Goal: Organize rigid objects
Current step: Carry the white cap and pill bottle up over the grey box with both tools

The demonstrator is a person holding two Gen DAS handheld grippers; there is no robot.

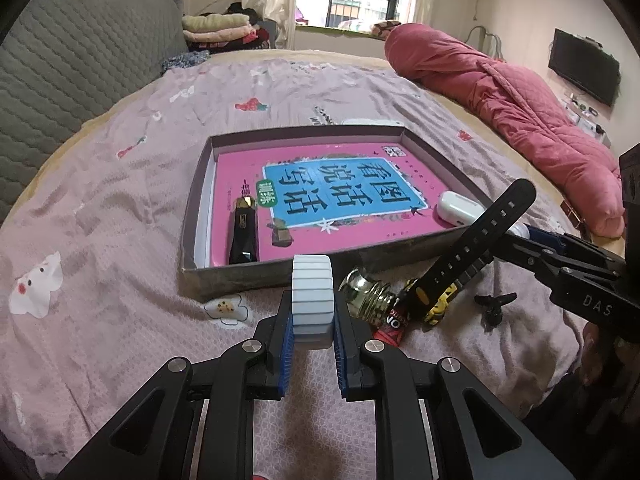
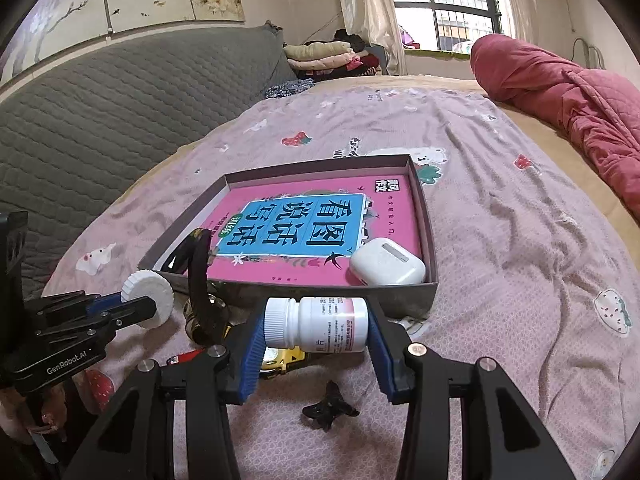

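My left gripper [image 1: 313, 314] is shut on a white ribbed round lid [image 1: 312, 304], held just in front of the shallow cardboard box [image 1: 280, 270]; the lid also shows in the right wrist view [image 2: 148, 298]. My right gripper [image 2: 316, 338] is shut on a white pill bottle [image 2: 316, 328], held sideways before the box's near wall [image 2: 320, 292]. The box holds a pink book [image 1: 320, 200], a black and gold lighter [image 1: 243, 232] and a white earbud case [image 2: 387, 262]. A black watch with a raised strap [image 1: 472, 244] lies between the grippers.
A glass bottle with a red label [image 1: 374, 300], a yellow item [image 1: 440, 304] and a small black clip [image 2: 328, 406] lie on the pink bedsheet [image 1: 120, 200] near the box. A red quilt [image 1: 520, 112] lies at the right, a grey headboard [image 2: 120, 100] at the left.
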